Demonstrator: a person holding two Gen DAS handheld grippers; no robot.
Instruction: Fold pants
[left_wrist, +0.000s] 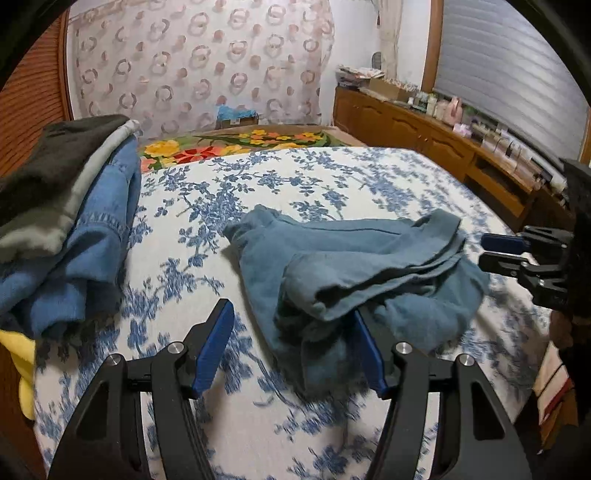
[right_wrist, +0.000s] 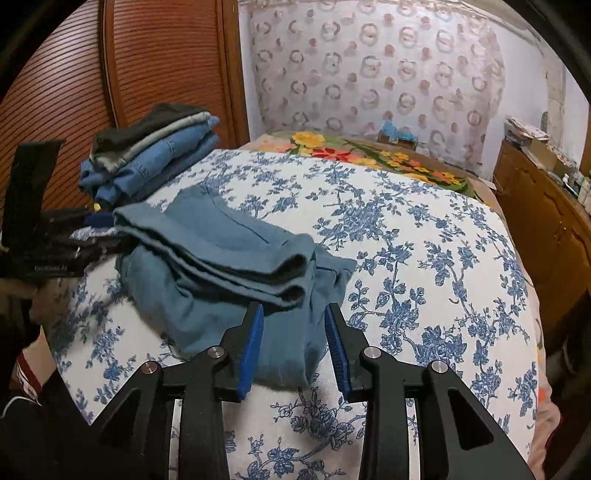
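The teal pants (right_wrist: 236, 280) lie in a loosely folded bundle at the centre of the frame on the bed (right_wrist: 424, 258), its cover printed with blue flowers. The right tongs (right_wrist: 293, 347) stand apart over the bundle's near edge, pads clear of the cloth. The left tongs (left_wrist: 295, 350) gape wide; one pad sits against the fabric's near corner, gripping nothing. The upper layers look slack, so a careless nudge could spill the fold open. The stack of folded clothes (right_wrist: 155, 155) in the upper left is close enough to be knocked.
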